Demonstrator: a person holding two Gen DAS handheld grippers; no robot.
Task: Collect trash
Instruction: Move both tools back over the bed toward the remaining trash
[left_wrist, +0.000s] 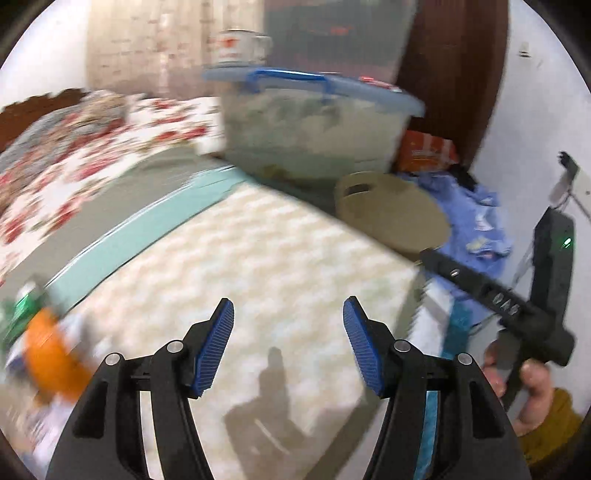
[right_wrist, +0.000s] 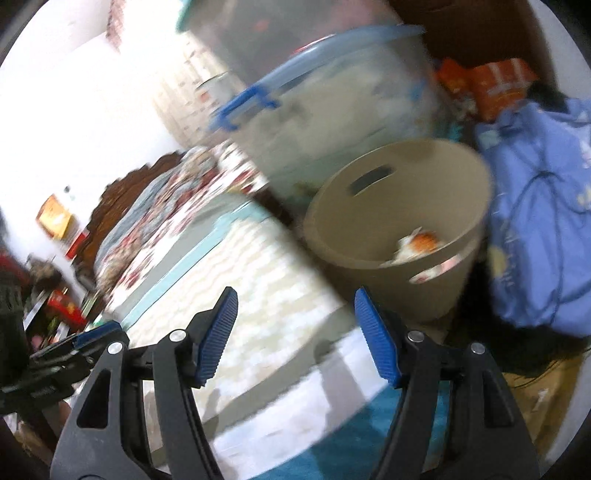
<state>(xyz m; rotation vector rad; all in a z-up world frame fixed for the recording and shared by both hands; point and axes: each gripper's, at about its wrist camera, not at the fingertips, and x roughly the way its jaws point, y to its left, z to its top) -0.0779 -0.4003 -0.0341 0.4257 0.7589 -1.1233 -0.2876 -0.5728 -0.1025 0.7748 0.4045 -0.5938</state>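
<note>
Both frames are motion-blurred. The left gripper (left_wrist: 288, 345) hovers with its jaws spread and nothing between them over a cream patterned rug (left_wrist: 266, 258). The right gripper (right_wrist: 295, 334) is likewise spread and holds nothing, just in front of the beige bin (right_wrist: 369, 273). Orange-and-white trash (right_wrist: 419, 243) lies inside the bin. A clear storage box with a blue lid (right_wrist: 332, 122) stands just behind the bin, and a blue bag (right_wrist: 539, 221) lies beside it.

Motion blur leaves no text, label, brand or number readable on anything.
</note>
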